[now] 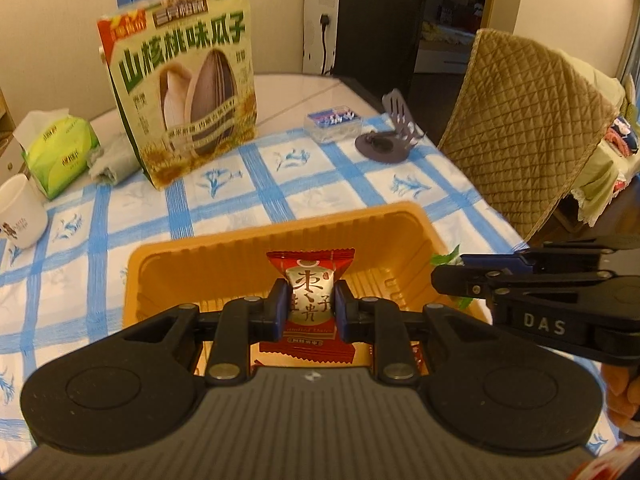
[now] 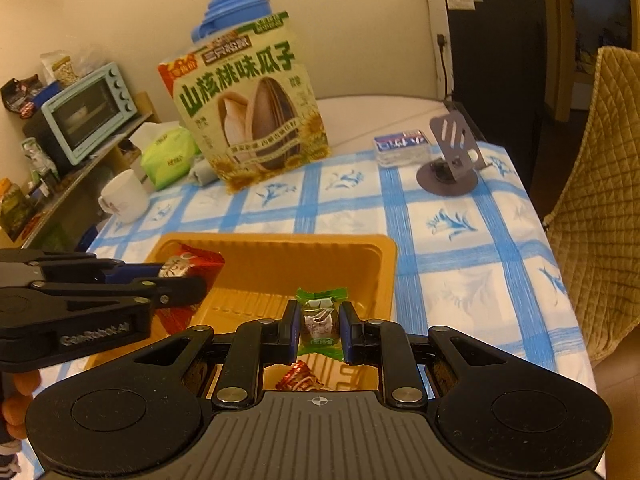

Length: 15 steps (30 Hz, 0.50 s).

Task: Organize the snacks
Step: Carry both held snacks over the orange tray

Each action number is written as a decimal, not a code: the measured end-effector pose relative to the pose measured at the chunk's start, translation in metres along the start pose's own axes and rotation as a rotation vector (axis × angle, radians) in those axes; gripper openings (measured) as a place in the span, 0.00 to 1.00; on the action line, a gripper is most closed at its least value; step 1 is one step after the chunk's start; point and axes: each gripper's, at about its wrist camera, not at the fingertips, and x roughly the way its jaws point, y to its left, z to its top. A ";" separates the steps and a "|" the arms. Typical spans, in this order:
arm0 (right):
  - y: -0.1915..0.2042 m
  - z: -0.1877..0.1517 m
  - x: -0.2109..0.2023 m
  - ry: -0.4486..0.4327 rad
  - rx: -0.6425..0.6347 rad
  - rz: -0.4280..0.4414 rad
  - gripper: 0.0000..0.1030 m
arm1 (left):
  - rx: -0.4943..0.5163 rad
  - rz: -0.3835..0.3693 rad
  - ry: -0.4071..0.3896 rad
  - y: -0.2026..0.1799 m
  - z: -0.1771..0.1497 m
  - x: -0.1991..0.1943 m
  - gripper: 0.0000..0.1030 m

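An orange plastic tray (image 1: 280, 232) sits on the blue-checked tablecloth; it also shows in the right wrist view (image 2: 384, 264). My left gripper (image 1: 310, 304) is shut on a red wrapped date candy (image 1: 310, 280) and holds it over the tray. In the right wrist view the same left gripper (image 2: 176, 280) comes in from the left with the red candy (image 2: 200, 262). My right gripper (image 2: 319, 326) is shut on a green wrapped candy (image 2: 320, 320) over the tray's near right part. Another red candy (image 2: 298, 378) lies in the tray below it.
A big sunflower seed bag (image 1: 184, 92) stands at the back. A tissue pack (image 1: 60, 152) and a white mug (image 1: 20, 212) are on the left. A small clear box (image 1: 332, 120) and a grey phone stand (image 1: 388, 136) are at the far right. A quilted chair (image 1: 524, 120) is beside the table.
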 end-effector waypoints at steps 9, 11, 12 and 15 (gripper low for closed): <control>-0.006 -0.006 0.009 0.020 0.017 -0.007 0.20 | -0.004 0.008 0.059 0.000 -0.008 0.027 0.22; -0.007 -0.006 0.010 0.020 0.020 -0.007 0.20 | -0.008 0.014 0.058 0.000 -0.009 0.028 0.22; -0.007 -0.007 0.010 0.020 0.021 -0.007 0.20 | -0.014 0.011 0.059 0.000 -0.009 0.029 0.24; -0.008 -0.007 0.010 0.019 0.021 -0.007 0.20 | -0.017 0.012 0.060 0.003 -0.009 0.029 0.29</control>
